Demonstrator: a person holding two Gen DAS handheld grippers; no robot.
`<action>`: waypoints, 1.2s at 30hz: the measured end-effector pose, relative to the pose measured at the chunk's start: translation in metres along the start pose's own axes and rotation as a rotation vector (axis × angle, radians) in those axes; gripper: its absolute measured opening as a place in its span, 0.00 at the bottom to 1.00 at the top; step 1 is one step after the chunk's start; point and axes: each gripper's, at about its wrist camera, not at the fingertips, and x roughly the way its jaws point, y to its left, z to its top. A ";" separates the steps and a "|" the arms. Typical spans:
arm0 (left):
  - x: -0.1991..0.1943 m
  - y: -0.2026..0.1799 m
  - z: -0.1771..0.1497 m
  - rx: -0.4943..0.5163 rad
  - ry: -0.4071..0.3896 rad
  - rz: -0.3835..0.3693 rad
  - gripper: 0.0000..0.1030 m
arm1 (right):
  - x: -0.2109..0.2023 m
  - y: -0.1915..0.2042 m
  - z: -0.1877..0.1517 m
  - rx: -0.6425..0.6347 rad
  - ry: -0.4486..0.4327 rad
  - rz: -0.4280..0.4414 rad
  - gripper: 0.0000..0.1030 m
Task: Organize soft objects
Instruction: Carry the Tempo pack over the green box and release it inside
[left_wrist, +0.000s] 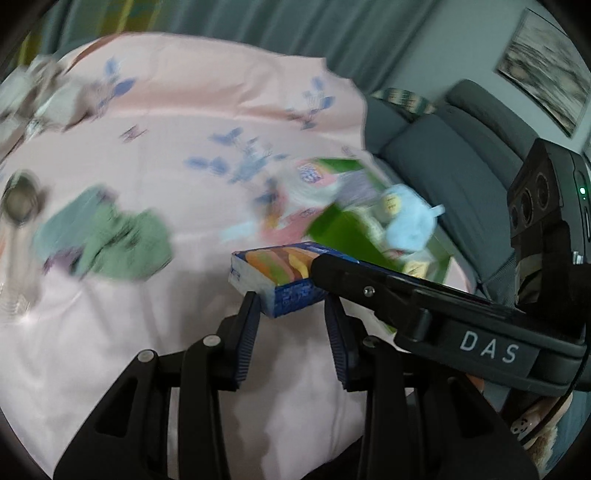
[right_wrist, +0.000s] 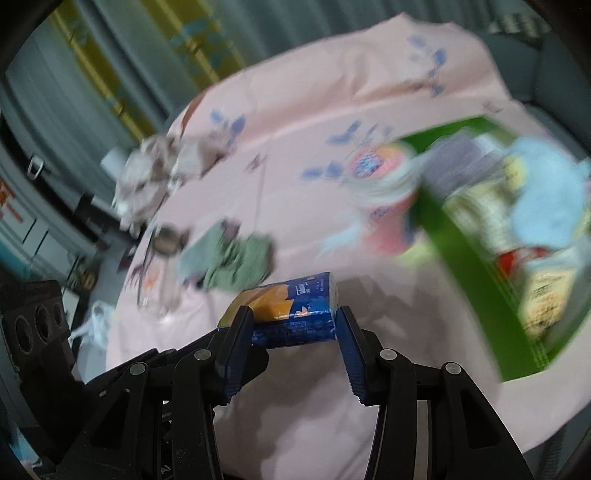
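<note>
My left gripper (left_wrist: 291, 299) is shut on a blue tissue pack (left_wrist: 273, 273) with a coloured picture on top, held above the pink tablecloth (left_wrist: 166, 155). One black finger (left_wrist: 369, 288) of the right gripper lies across that pack's right end. In the right wrist view my right gripper (right_wrist: 293, 312) is shut on a blue and orange tissue pack (right_wrist: 291, 306), also lifted off the cloth. A green box (right_wrist: 465, 251) to the right holds a light blue plush (right_wrist: 543, 192) and other packets. A crumpled green cloth (left_wrist: 110, 240) lies on the table.
A clear glass (left_wrist: 18, 236) stands at the left edge near the green cloth. A round pink packet (right_wrist: 376, 166) lies beside the green box. Crumpled pale fabric (right_wrist: 147, 173) sits at the far side. A grey sofa (left_wrist: 443, 155) is beyond the table's right edge.
</note>
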 end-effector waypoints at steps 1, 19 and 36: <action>0.004 -0.009 0.007 0.022 -0.006 -0.016 0.32 | -0.008 -0.007 0.005 0.014 -0.026 -0.012 0.48; 0.119 -0.144 0.048 0.273 0.110 -0.128 0.33 | -0.076 -0.161 0.027 0.386 -0.288 -0.171 0.48; 0.162 -0.152 0.043 0.223 0.235 -0.135 0.36 | -0.054 -0.212 0.015 0.529 -0.229 -0.225 0.48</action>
